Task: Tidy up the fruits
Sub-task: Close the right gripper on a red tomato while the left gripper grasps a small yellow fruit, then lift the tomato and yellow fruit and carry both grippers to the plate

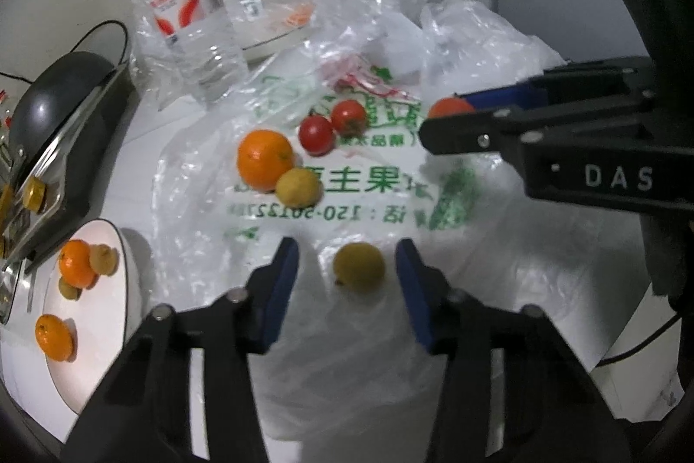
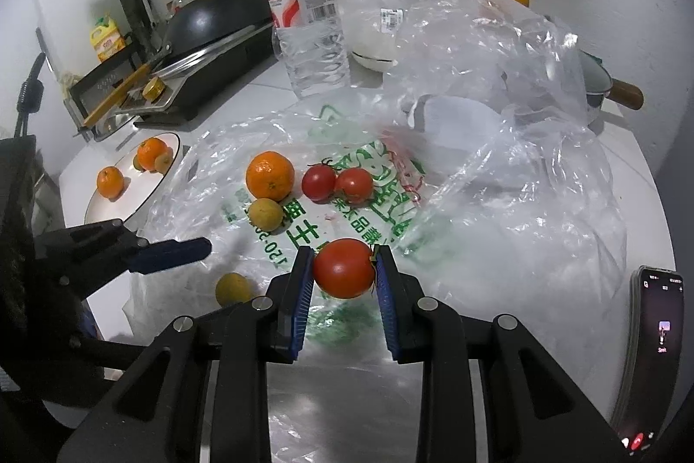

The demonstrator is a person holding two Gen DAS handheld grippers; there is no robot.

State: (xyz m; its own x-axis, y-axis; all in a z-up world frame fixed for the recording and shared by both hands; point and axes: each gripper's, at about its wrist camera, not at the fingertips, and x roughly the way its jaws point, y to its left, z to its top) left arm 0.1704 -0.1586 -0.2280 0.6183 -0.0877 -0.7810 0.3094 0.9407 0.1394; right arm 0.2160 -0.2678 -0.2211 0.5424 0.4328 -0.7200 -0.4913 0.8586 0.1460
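The right tool (image 2: 345, 274) squeezes a round red tomato (image 2: 344, 273) between its blue pads. The left tool (image 1: 347, 261) is open, with a small yellow-green fruit (image 1: 359, 267) between its fingers, not touching them. Both are over the crinkly printed plastic bag (image 1: 390, 181). Farther back lie a big orange (image 1: 264, 159) and two small tomatoes (image 1: 332, 124). A white plate (image 1: 104, 333) sits near the counter's left edge.

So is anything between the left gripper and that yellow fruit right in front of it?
Nothing visible. The yellow fruit lies on the plastic bag, already between the left gripper's open fingers, with clear gaps on both sides.
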